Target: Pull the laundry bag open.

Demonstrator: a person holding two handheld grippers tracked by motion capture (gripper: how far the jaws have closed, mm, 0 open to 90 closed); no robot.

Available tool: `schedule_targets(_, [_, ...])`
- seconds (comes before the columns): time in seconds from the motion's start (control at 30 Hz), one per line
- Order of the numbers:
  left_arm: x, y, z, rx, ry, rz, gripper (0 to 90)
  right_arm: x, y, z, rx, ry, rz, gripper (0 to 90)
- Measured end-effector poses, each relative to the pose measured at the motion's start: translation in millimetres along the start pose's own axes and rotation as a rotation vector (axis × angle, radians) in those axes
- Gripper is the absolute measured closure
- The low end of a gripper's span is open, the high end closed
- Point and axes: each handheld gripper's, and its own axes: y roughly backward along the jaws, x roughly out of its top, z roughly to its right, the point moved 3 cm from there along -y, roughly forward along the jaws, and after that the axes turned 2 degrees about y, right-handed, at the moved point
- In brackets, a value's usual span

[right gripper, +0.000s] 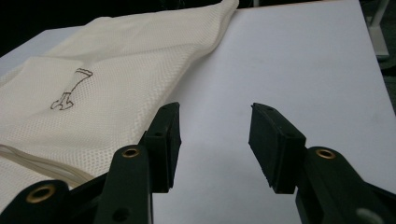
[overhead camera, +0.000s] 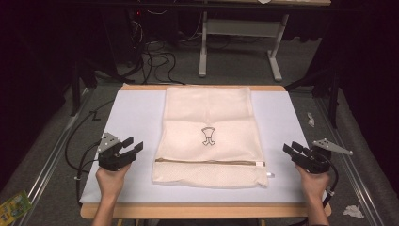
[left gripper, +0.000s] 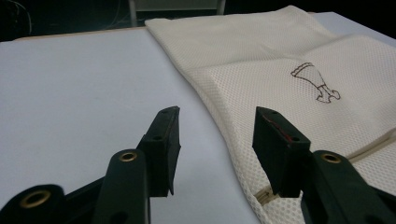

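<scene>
Overhead light falls evenly on the white tabletop, leaving the surrounding room dark. The high view is soft and grainy; in the gripper views the near black jaws blur, casting faint shadows.

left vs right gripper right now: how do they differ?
The left gripper sits close to the mesh bag's left edge; the right gripper stands farther off the bag's right edge. In its own view the left gripper has the bag's edge just past its jaws; the right gripper frames bare white mat. Both are open, empty, pointing inward at the bag.
</scene>
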Motion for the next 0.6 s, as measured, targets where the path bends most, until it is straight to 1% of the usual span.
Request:
schedule_targets(0.07, [-0.3,-1.1,-1.4,0.005,0.005,0.001,51.3,-2.0,1.1,4.7,-0.01,-0.012,0.0,54.5])
schedule_targets(0.17, [-0.8,-3.2,-3.4,0.012,0.006,-0.011,51.0,-5.2,3.6,10.1,-0.023,-0.027,-0.003,54.6])
schedule_targets(0.23, [-1.2,-4.1,-5.0,0.017,0.006,-0.013,51.1,-5.9,3.9,11.0,-0.028,-0.028,-0.003,54.6])
schedule_targets(0.4, [-4.0,-6.9,-10.9,0.032,0.026,-0.016,50.9,-9.3,2.5,15.6,-0.041,-0.039,-0.018,54.7])
schedule_targets(0.43, [-4.9,-8.0,-12.0,0.036,0.029,-0.019,50.9,-9.8,2.1,16.4,-0.044,-0.035,-0.017,54.8])
schedule_targets(0.5, [-5.9,-10.7,-13.7,0.045,0.025,-0.03,50.8,-10.9,1.3,17.1,-0.049,-0.037,-0.021,54.9])
schedule_targets(0.57, [-6.2,-13.0,-15.0,0.047,0.03,-0.033,50.8,-11.7,-1.0,18.5,-0.056,-0.032,-0.025,55.0])
schedule_targets(0.6, [-6.3,-13.6,-15.7,0.051,0.03,-0.035,50.8,-12.0,-2.2,18.6,-0.06,-0.039,-0.028,55.0])
